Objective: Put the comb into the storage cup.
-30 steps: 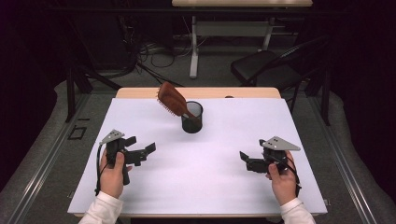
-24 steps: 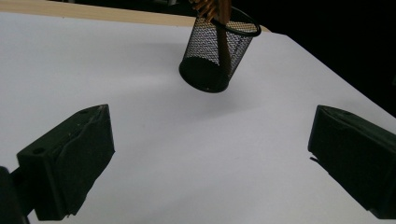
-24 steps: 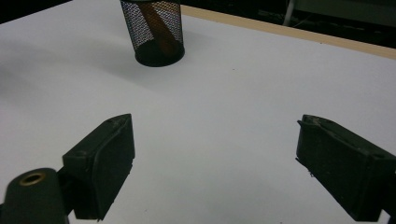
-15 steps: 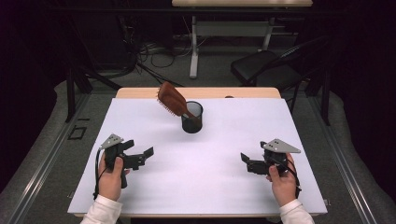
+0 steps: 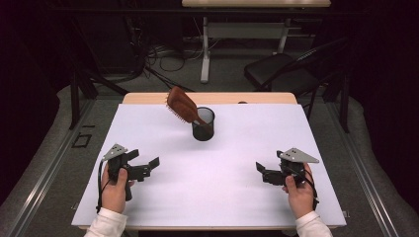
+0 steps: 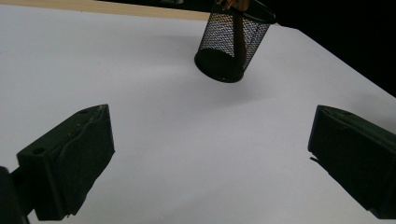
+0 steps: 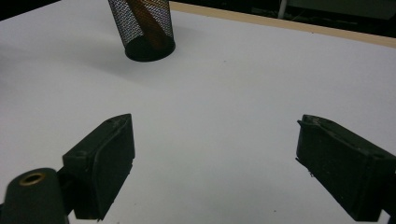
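A brown hairbrush [image 5: 181, 107] stands handle-down in a black mesh cup [image 5: 203, 124] at the back middle of the white table [image 5: 207, 197], its head leaning out to the left. My left gripper [image 5: 154, 163] rests low at the front left, open and holding nothing, and points toward the cup [image 6: 232, 43]. At the front right my right gripper [image 5: 259, 168] is open and holds nothing too. The cup [image 7: 142, 28] with the brush handle [image 7: 147, 21] inside stands far ahead of its jaws.
A wooden table edge [image 5: 257, 98] runs behind the white surface. Beyond it stand a dark chair [image 5: 279, 74], a white desk leg [image 5: 204, 49] and floor cables [image 5: 163, 54]. Grey floor lies on both sides of the table.
Both grippers have drawn back toward the table's front edge, the left one a little more. The cup and hairbrush have not moved.
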Motion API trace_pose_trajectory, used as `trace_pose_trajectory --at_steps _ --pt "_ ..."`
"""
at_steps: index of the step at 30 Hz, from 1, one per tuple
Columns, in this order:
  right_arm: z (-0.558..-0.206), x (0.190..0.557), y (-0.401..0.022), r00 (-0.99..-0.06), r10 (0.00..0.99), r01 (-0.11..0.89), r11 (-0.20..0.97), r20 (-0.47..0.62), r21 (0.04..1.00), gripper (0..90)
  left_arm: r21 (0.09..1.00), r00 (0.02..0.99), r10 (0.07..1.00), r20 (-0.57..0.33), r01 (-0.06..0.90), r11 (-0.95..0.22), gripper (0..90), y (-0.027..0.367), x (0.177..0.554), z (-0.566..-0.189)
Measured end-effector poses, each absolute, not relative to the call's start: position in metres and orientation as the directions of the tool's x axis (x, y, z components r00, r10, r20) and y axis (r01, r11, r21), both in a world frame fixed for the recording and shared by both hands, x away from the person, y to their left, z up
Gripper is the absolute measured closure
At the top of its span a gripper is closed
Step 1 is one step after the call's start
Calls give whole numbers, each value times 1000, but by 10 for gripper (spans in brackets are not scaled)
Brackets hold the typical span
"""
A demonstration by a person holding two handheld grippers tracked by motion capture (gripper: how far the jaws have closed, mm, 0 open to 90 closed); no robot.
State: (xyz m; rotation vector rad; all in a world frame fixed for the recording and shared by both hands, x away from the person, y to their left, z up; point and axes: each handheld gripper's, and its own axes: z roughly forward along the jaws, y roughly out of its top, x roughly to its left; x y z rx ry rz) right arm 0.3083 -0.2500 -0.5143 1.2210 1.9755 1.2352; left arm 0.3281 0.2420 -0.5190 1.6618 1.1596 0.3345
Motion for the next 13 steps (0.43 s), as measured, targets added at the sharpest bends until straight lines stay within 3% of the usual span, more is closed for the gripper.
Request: trace_pose_trajectory --at_steps 13 --pt "-516 309 -252 -459 887 429 171 51 887 112 848 480 818 -317 530 17 4 246 329 -520"
